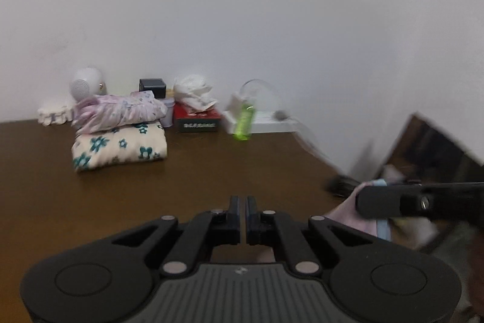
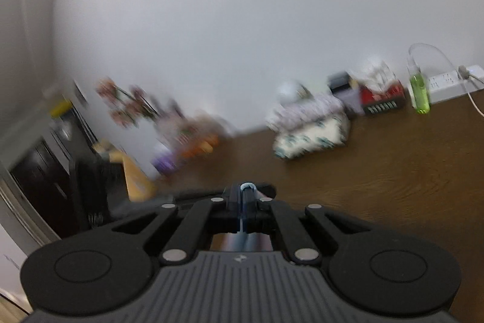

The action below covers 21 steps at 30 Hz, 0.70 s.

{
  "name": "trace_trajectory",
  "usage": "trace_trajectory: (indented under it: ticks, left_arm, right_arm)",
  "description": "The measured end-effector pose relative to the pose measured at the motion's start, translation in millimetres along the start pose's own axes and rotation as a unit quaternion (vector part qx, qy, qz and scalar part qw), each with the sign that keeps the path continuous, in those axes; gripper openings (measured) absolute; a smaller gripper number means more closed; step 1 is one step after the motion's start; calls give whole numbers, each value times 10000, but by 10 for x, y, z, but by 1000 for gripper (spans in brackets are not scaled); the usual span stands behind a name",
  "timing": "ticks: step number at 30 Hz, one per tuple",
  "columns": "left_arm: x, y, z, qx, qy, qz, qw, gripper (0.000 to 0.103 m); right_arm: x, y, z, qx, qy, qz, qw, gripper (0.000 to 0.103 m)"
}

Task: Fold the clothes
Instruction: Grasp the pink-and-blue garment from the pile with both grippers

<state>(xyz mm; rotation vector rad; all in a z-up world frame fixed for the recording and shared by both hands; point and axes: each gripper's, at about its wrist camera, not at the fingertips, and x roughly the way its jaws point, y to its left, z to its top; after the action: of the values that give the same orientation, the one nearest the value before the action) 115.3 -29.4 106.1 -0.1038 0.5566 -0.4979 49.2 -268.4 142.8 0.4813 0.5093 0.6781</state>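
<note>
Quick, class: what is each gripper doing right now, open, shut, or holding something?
Left gripper: shut, holding nothing.
Right gripper: shut on a pink garment with blue trim.

plain white wall [image 1: 242, 5], brown wooden table [image 1: 211, 165], dark cabinet [image 2: 45, 180] at left

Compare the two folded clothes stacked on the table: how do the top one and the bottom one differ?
The top garment is pale lilac with a small, fine print; the bottom garment is cream with large teal flowers. The top garment looks thinner and lies rumpled; the bottom garment is a thicker, neater block. The top garment rests on the other; the bottom garment lies directly on the brown table. Both are folded and patterned.
</note>
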Motion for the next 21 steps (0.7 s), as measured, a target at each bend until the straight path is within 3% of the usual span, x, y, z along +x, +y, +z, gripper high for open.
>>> trace_trajectory:
  ticks: [2,4,6,7,9,11,13,15,16,18,20,21]
  left_arm:
    - [-412,-100,16,42,-379,-71,9992,2]
    - [-677,-158,8,166,-575,85,9982,2]
    - [-885,-154,-84,198,-574,122,9981,12]
    - [-1002,-143,-170,197,-577,54,9981,29]
    - [-1220,-143,-394,334,-665,-41,9972,74]
    - [-1367,-167,-678,537,-687,-76,9962,80]
    - [-1393,-147,-961,785,-409,33,9961,80]
    - [-1360,-92,-1201,945,-75,309,9950,80]
    - [-1330,-60,-1304,997,111,453,9939,80]
    - [-1238,-19,-1435,1112,402,616,9911,78]
    - [-1105,-30,-1434,1306,466,522,9890,78]
    - [-1038,-36,-1434,1403,498,475,9877,78]
  right_arm:
    - [-182,244,1,-80,-311,-9,9995,0]
    - [-257,386,-13,-82,-486,-178,9986,0]
    - [-296,407,-41,34,-391,-316,9987,0]
    - [-316,417,-55,93,-343,-384,9986,1]
    - [-202,307,-167,302,26,-714,9970,2]
    - [-71,177,-315,459,352,-1196,9911,10]
    - [32,141,-511,31,571,-2204,9737,27]
    - [34,232,-762,-762,652,-3183,9427,38]
    - [-38,298,-891,-1017,678,-3324,9352,39]
    - [-205,450,-1103,-1053,798,-2895,9480,43]
    - [-376,621,-1338,-1029,1094,-2037,9674,48]
    - [-391,736,-1470,-1099,1230,-1809,9696,52]
